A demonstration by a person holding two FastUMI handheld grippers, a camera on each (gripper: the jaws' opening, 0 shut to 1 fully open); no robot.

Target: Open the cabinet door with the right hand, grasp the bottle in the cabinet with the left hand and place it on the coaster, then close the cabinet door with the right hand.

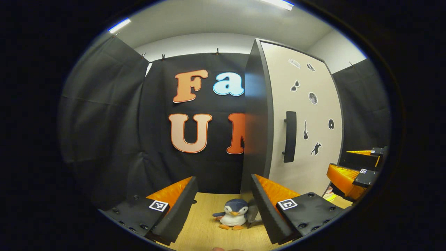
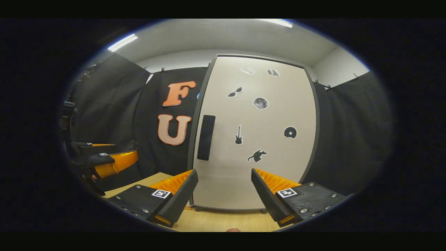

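The cabinet (image 2: 258, 115) stands upright on the wooden table, its pale door (image 1: 306, 115) shut and dotted with small dark stickers. Whatever is inside is hidden behind the door. A black vertical handle (image 2: 206, 137) sits on the door's left edge, and it is seen again in the left gripper view, handle (image 1: 290, 136). My right gripper (image 2: 223, 183) is open, facing the door a short way off, with the handle up and to its left. My left gripper (image 1: 223, 195) is open with nothing between its fingers, pointing past the cabinet's dark left side (image 1: 256, 115).
A small plush penguin (image 1: 232, 216) sits on the wooden table (image 1: 202, 226) by the cabinet's front left corner. The right gripper (image 1: 352, 165) appears at the far right of the left gripper view. The left gripper (image 2: 111, 155) appears at the far left of the right gripper view.
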